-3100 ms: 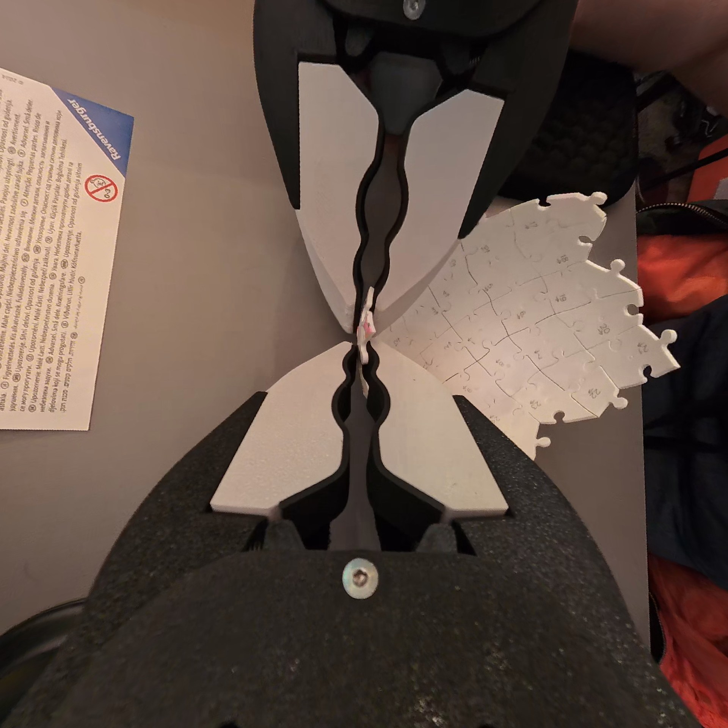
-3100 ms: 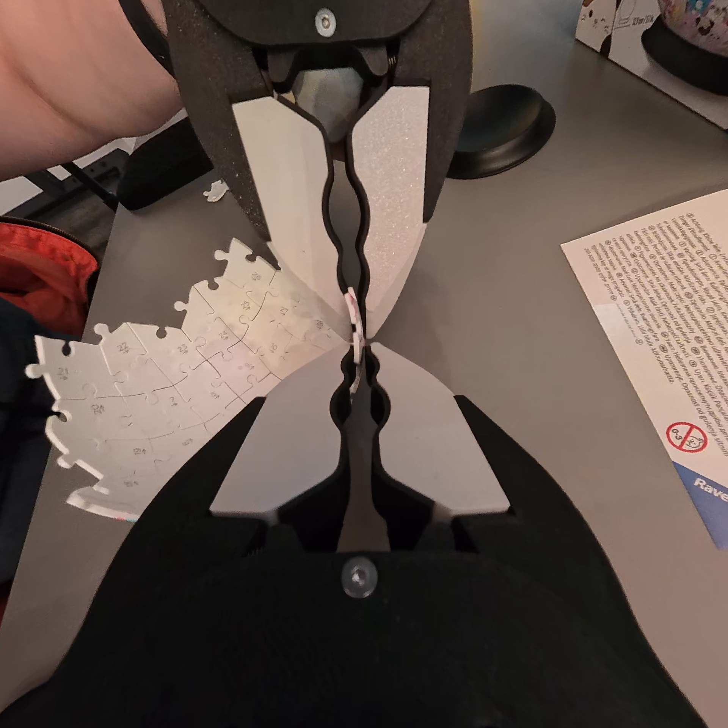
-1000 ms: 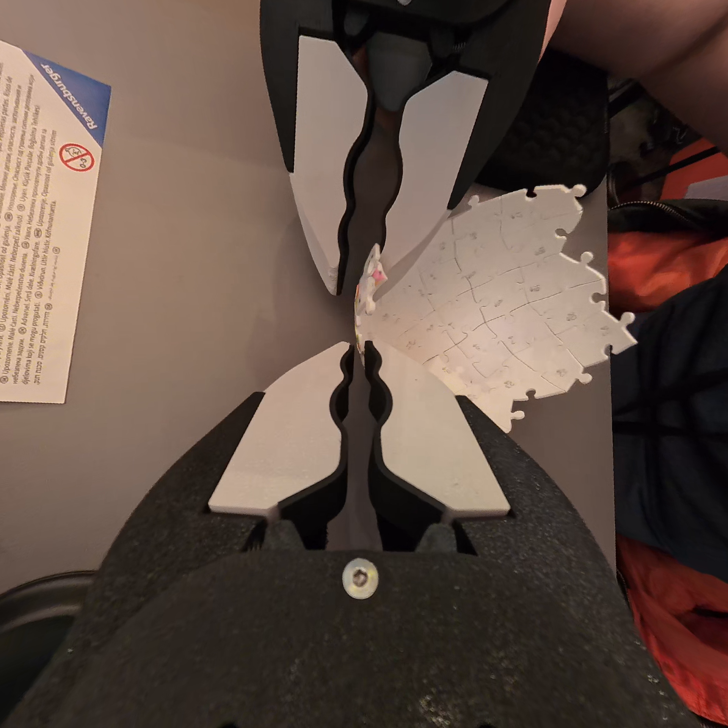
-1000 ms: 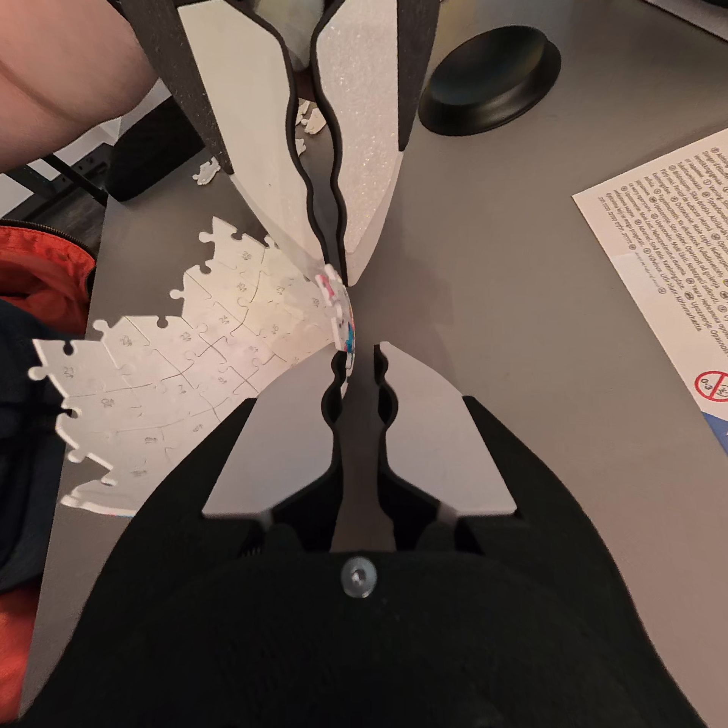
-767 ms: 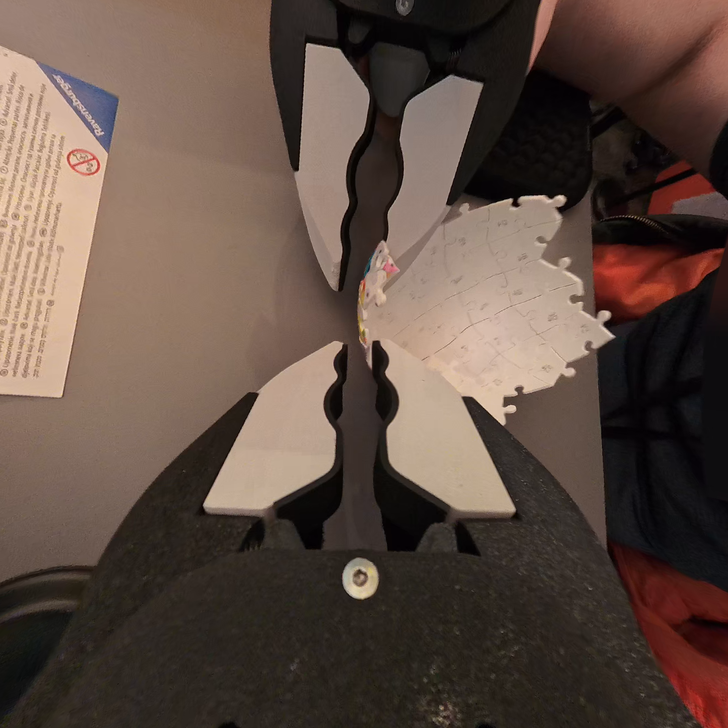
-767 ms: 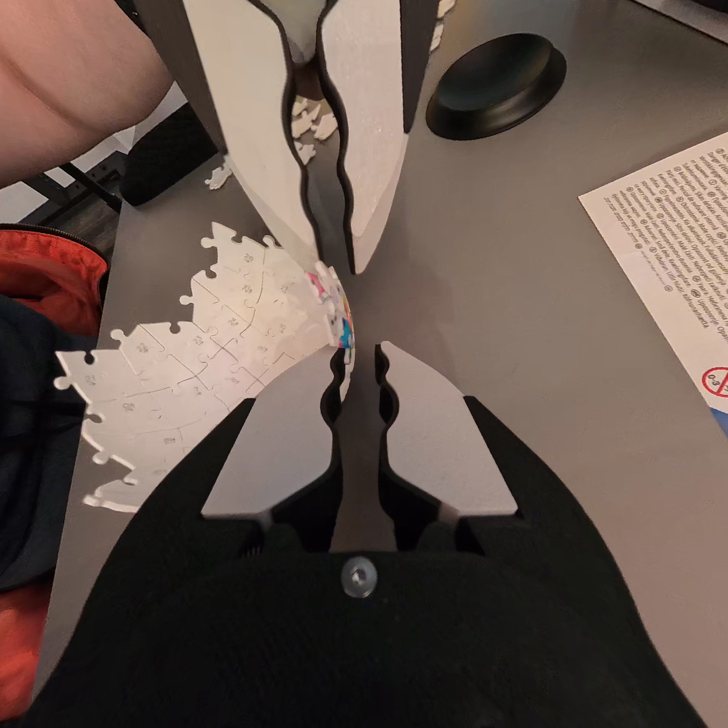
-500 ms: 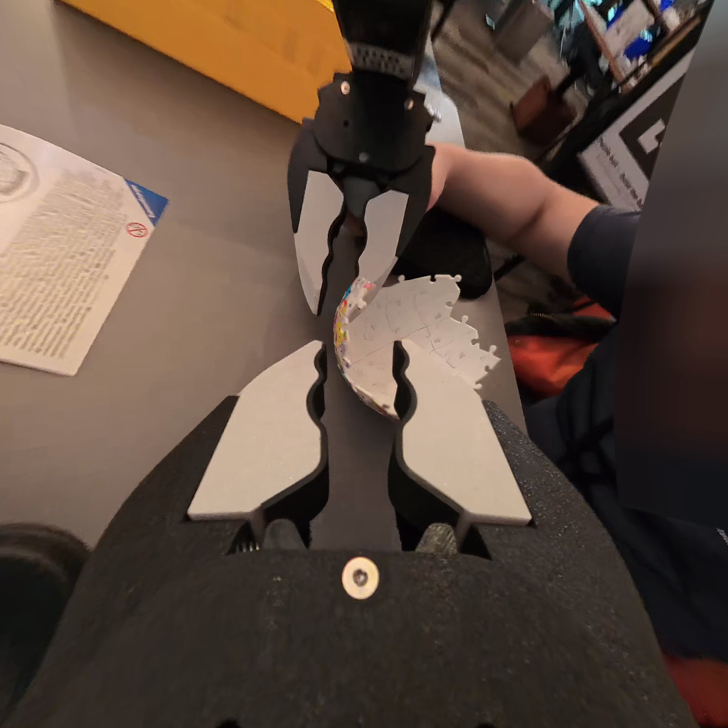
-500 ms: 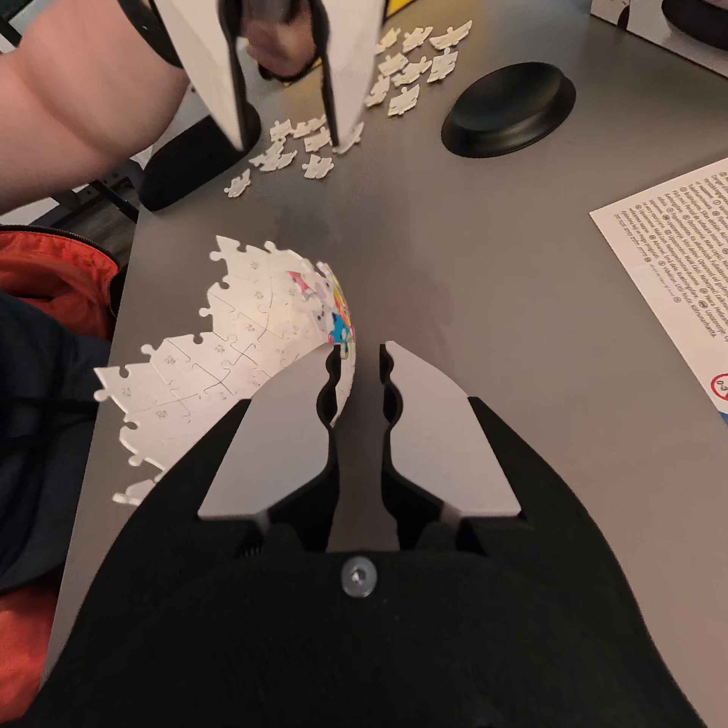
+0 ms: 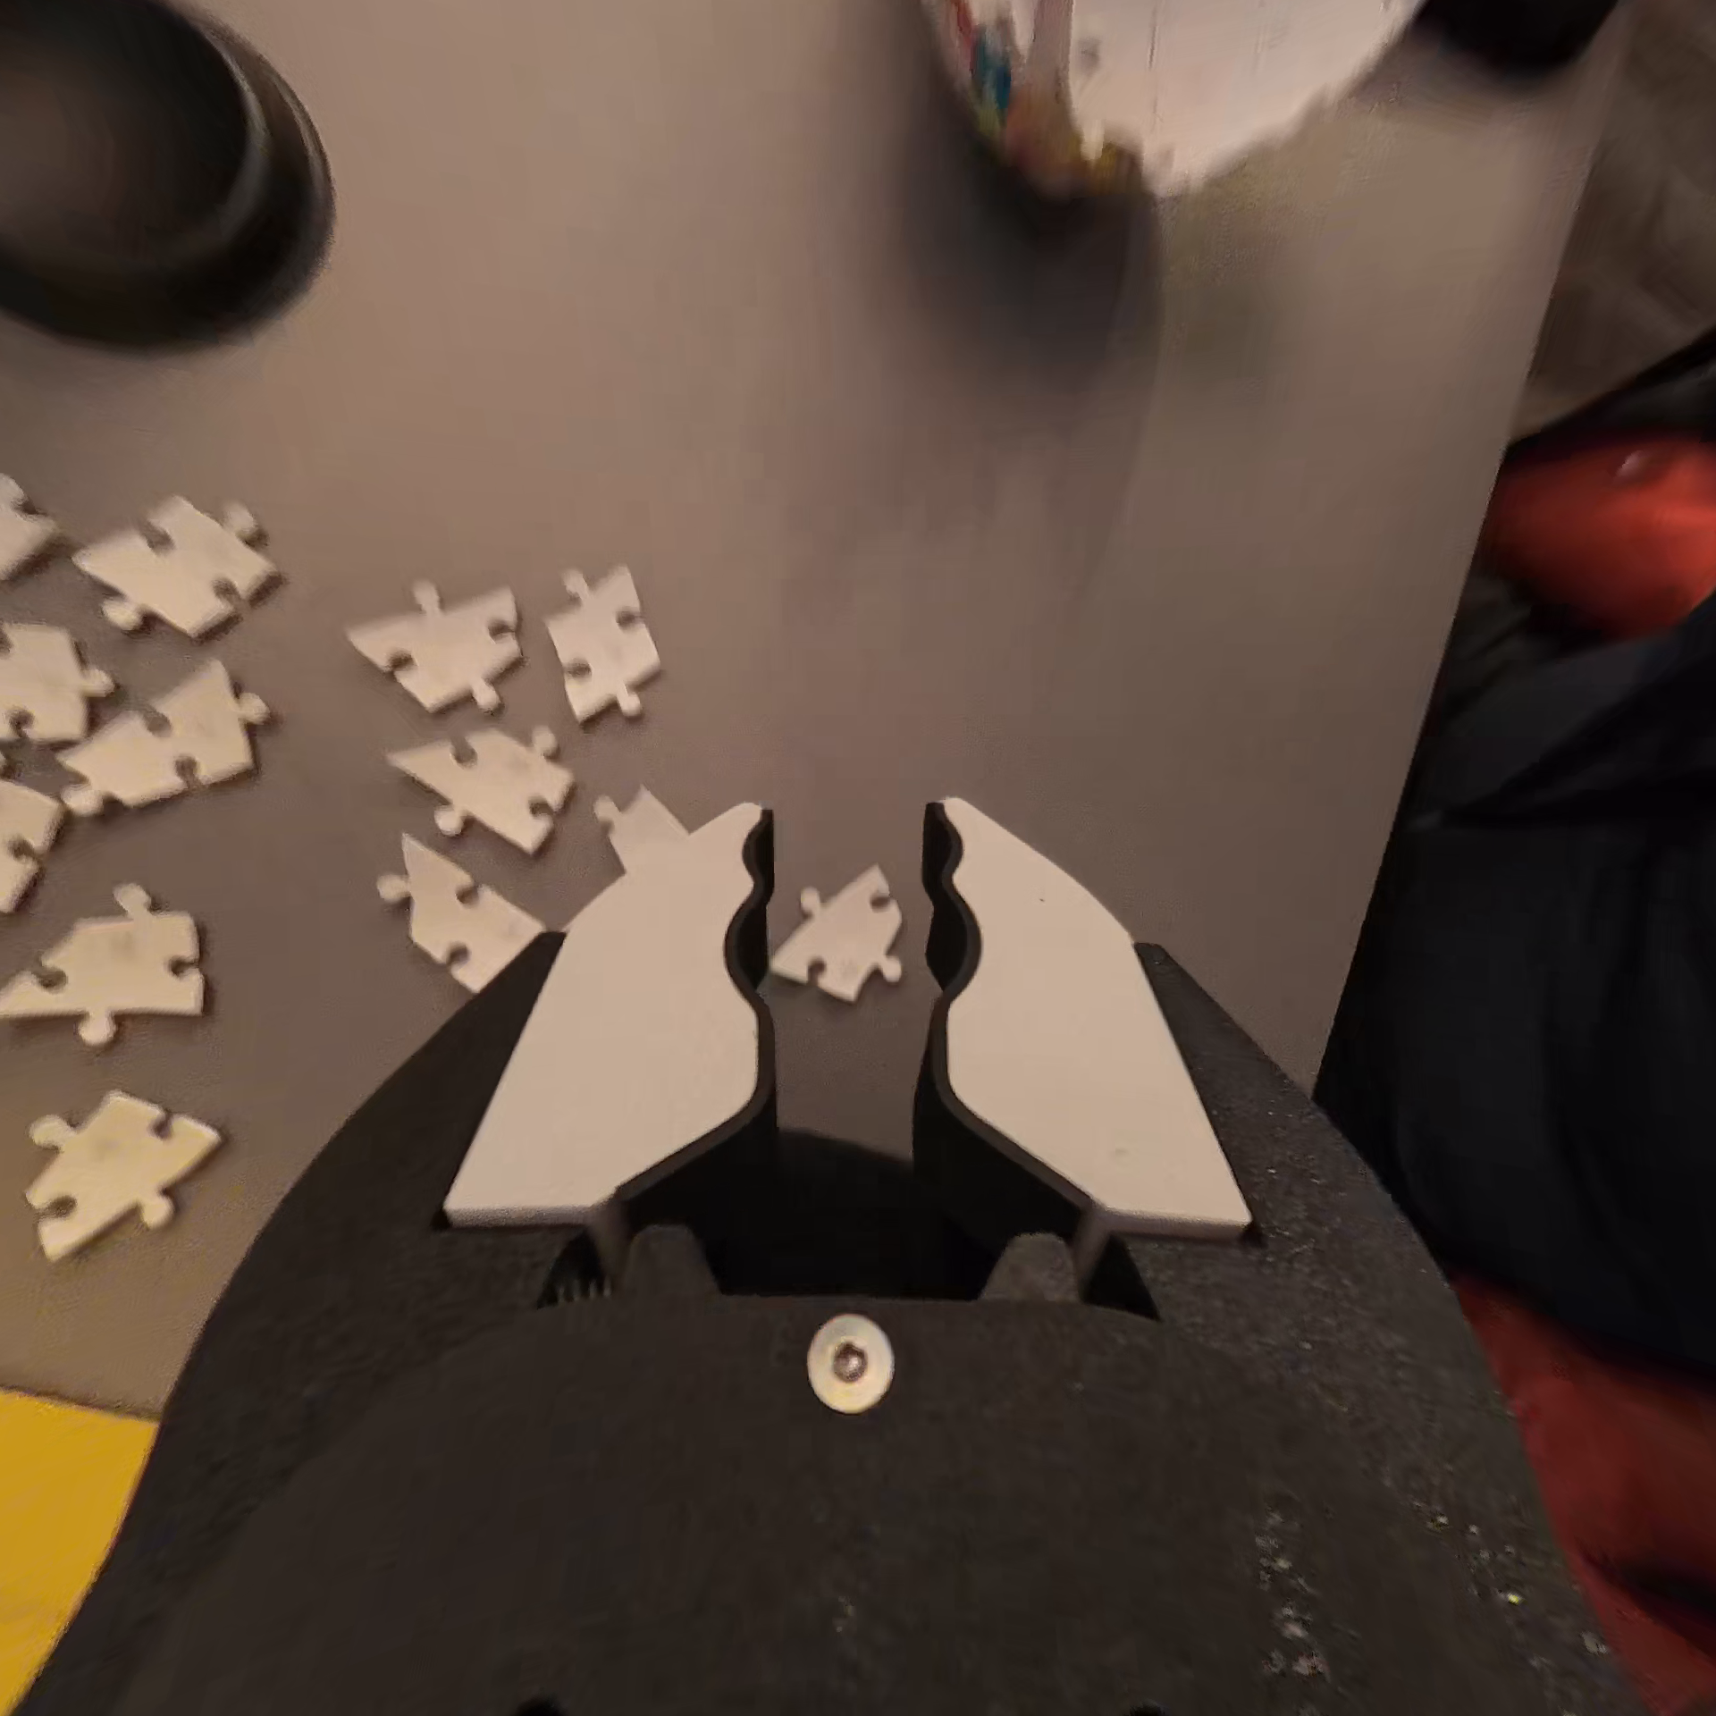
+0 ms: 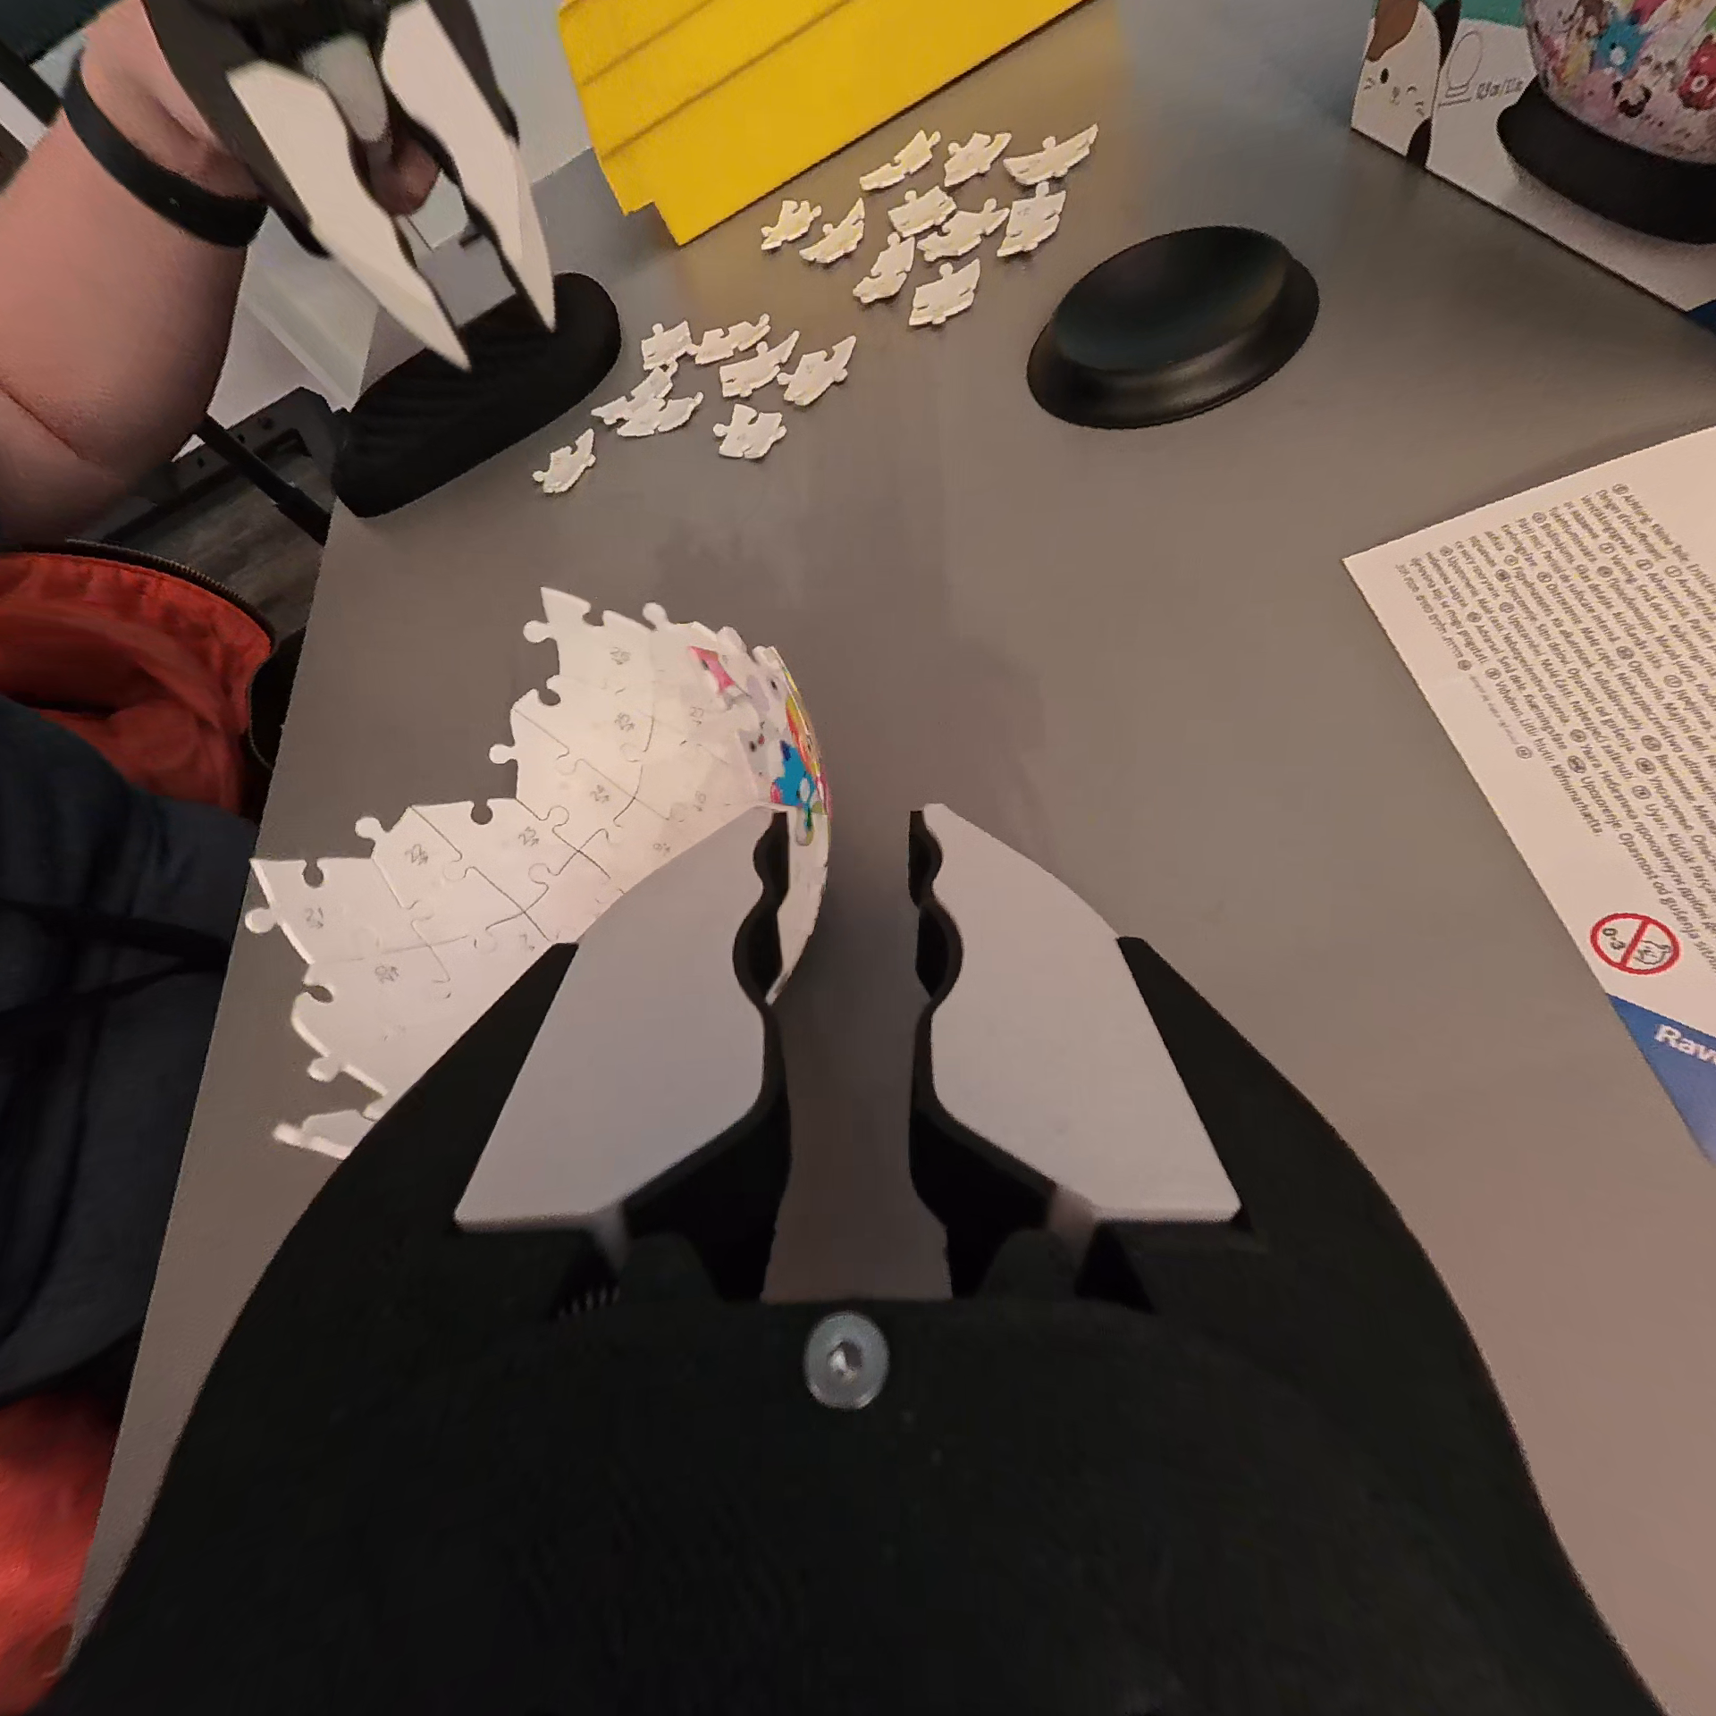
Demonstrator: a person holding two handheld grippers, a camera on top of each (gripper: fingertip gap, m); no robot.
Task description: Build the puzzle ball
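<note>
**Evidently light and brittle: the half-built shell and its spare pieces**

Leftmost, the left gripper [image 9: 845, 850] hangs over the grey table [image 9: 836, 464], its tongs parted and empty, a loose piece [image 9: 840, 933] lying flat below the gap. More loose pieces [image 10: 817, 362] are scattered beyond, short of a black stand [image 10: 1172, 325] and a yellow box [image 10: 789, 84]. Centrally, the curved shell [image 10: 576, 817] of joined pieces rests on its printed side near the table's left edge. The right gripper [image 10: 850, 817] sits just beside it, tongs apart and empty, the left finger [image 10: 641, 1049] overlapping the shell's rim; contact cannot be told. A leaflet [image 10: 1579, 724] lies rightmost. The shell is probably thin, light and loosely locked, so it is best pinched at the rim across a joint; flat pieces should be taken by their edges.
</note>
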